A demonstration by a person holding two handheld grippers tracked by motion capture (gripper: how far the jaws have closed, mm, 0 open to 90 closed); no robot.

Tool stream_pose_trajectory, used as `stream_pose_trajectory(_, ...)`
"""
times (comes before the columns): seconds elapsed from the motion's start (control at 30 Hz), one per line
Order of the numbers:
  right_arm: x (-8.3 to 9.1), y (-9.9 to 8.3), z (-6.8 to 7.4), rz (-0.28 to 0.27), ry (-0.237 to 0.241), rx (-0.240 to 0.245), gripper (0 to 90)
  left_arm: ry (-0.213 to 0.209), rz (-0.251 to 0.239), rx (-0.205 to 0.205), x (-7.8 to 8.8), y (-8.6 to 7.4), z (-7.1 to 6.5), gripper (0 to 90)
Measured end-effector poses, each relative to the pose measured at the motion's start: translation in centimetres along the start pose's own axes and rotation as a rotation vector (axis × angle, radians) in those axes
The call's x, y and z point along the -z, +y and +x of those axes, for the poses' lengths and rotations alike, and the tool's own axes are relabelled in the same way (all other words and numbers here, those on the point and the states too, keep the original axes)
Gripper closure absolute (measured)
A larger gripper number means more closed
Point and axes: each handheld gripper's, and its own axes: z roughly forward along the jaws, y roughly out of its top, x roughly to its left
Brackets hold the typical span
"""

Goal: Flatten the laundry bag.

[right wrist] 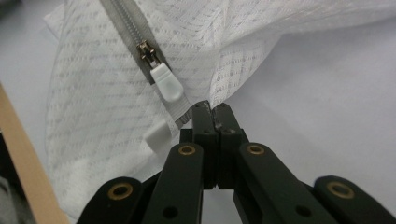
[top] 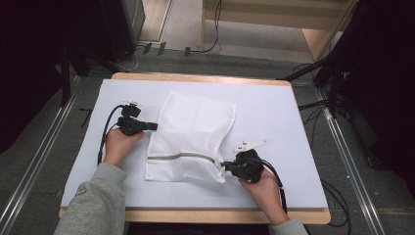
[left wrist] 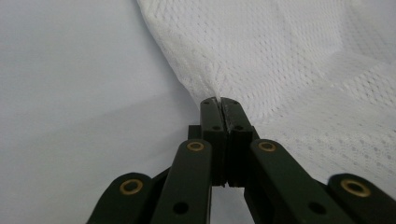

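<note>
while both tools are clamped on fabric, the left gripper (left wrist: 219, 103) has its jaws pressed together on the side edge of the white mesh laundry bag (top: 191, 137), a small pinch of mesh caught right at the tips in the left gripper view. right gripper (right wrist: 214, 109) jaws also pressed together, pinching the bag's corner edge just beside the end of the zipper (right wrist: 140, 44); white zipper pull (right wrist: 167, 84) lies just above the jaw tips, touching or nearly touching, can't tell which.

high view: left gripper (top: 152, 126) lies low and level, pointing right into the bag's left edge about mid-height. left hand (top: 120, 143) wraps the handle from behind, grey sleeve (top: 95, 205) coming in from bottom left, black cable (top: 105, 132) looping off the gripper's back. right gripper (top: 226, 166) points left at the bag's lower right corner, right hand (top: 262, 188) gripping from below-right, wrist angled in from the bottom edge. grey three-cornered plate (top: 249, 145) sticks up on top of it.

bag lies flat mid-table on a pale sheet (top: 274, 112) covering the wooden table (top: 195, 78), tilted a little, zipper band (top: 181, 156) running across near its lower end. mesh bunches slightly where each gripper pinches.

around: dark stands and cables (top: 318, 105) on the floor right of the table, metal floor rails (top: 352, 166) both sides, light wooden furniture (top: 313, 24) beyond the far edge. nothing lies between the grippers and the bag.
</note>
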Motion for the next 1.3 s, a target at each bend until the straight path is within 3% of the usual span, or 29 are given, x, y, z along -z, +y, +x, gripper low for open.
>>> stream_pose_trajectory(0.17,0.1,-1.2,0.3,0.031,0.002,-0.015,88.5,0.020,0.022,-0.016,-0.4,-0.1,-0.1,90.0)
stream_pose_trajectory(0.33,1.0,-1.2,-0.1,-0.015,-0.014,-0.024,79.2,0.007,0.019,-0.016,-0.5,-0.1,0.0,89.9)
stream_pose_trajectory(0.47,1.1,-0.7,-0.6,-0.064,-0.036,-0.029,77.8,0.007,0.026,-0.024,-0.8,-0.1,-0.2,89.8)
stream_pose_trajectory(0.67,-0.3,0.5,-1.2,-0.088,-0.054,-0.022,75.1,0.001,0.014,-0.035,-0.7,0.0,-0.5,89.5)
stream_pose_trajectory(0.97,-1.1,1.9,-3.1,-0.129,-0.086,-0.045,60.5,-0.013,0.000,-0.051,-0.9,0.1,-0.9,88.0)
stream_pose_trajectory(1.07,-1.6,2.5,-3.6,-0.144,-0.088,-0.050,53.4,-0.012,-0.006,-0.054,-0.8,0.2,-0.9,82.7)
stream_pose_trajectory(1.17,-2.6,3.1,-4.0,-0.123,-0.103,-0.056,51.4,-0.016,-0.021,-0.071,-0.3,0.2,-1.1,74.4)
stream_pose_trajectory(1.3,-3.8,3.5,-4.5,-0.085,-0.099,-0.077,59.7,-0.015,-0.028,-0.089,0.3,0.1,-1.5,65.5)
